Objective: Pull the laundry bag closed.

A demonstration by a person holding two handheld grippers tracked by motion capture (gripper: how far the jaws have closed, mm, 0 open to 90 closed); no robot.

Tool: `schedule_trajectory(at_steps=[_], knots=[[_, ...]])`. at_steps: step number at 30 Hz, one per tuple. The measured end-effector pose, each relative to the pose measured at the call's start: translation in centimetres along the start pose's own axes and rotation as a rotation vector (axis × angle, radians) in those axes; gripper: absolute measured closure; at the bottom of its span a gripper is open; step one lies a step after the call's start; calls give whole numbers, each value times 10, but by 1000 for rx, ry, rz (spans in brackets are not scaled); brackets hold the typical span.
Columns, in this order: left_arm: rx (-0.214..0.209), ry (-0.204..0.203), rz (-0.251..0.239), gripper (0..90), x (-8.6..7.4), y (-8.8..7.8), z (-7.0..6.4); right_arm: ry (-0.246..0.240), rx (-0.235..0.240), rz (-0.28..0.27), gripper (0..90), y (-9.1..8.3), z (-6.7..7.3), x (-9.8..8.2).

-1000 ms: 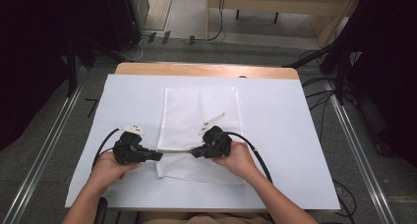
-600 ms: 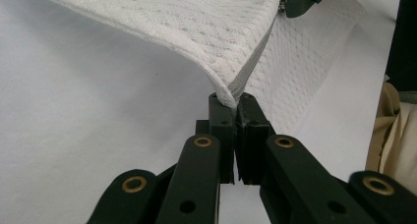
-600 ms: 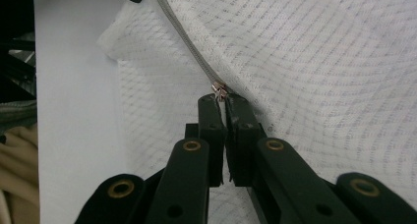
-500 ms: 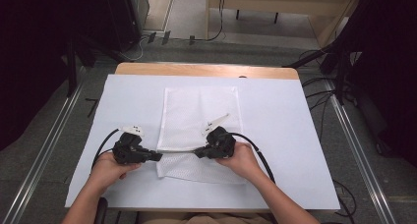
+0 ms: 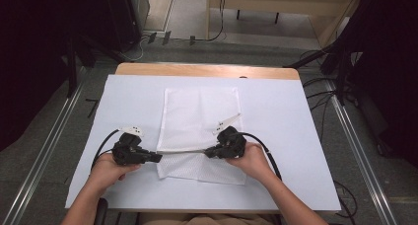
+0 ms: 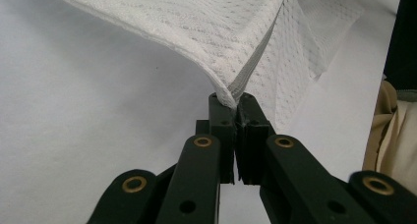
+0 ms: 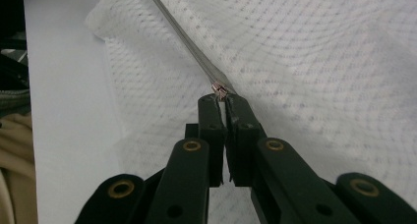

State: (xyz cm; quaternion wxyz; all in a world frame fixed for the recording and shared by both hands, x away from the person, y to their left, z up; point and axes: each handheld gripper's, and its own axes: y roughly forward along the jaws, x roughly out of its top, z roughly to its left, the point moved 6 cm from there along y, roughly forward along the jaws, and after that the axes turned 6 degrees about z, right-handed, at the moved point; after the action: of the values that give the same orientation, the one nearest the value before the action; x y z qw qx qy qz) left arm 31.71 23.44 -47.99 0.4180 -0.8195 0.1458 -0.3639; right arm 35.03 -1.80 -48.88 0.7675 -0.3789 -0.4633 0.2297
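The left gripper (image 6: 235, 100) rises from the bottom edge, its two black jaws clamped together on the corner of a white mesh bag (image 6: 211, 32) — right where a grey zipper (image 6: 258, 52) ends. The bag lifts off the white table (image 6: 83, 135) — fabric sagging behind.

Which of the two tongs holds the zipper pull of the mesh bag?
The right tongs: their tips pinch the small metal pull. The left tongs grip the bag's corner.

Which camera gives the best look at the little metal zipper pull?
The right gripper view: the zipper pull sits close up, pinched at its jaw tips. The high view shows just the zipper line; the left gripper view shows its grey tape.
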Motion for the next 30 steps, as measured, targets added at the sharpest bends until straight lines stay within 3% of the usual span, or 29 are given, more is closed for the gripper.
schedule_trajectory(at_steps=[14, 21, 30], knots=[[-6, -4, -4, 883, -1, -1, 1, 42, -11, 13, 883, -11, -8, -16], [-4, -12, -12, 882, -1, -3, 2, 26, -16, 4, 884, -14, -10, -19], [1, -13, -13, 882, -2, -3, 3, 43, -21, -4, 883, -22, -12, -28]])
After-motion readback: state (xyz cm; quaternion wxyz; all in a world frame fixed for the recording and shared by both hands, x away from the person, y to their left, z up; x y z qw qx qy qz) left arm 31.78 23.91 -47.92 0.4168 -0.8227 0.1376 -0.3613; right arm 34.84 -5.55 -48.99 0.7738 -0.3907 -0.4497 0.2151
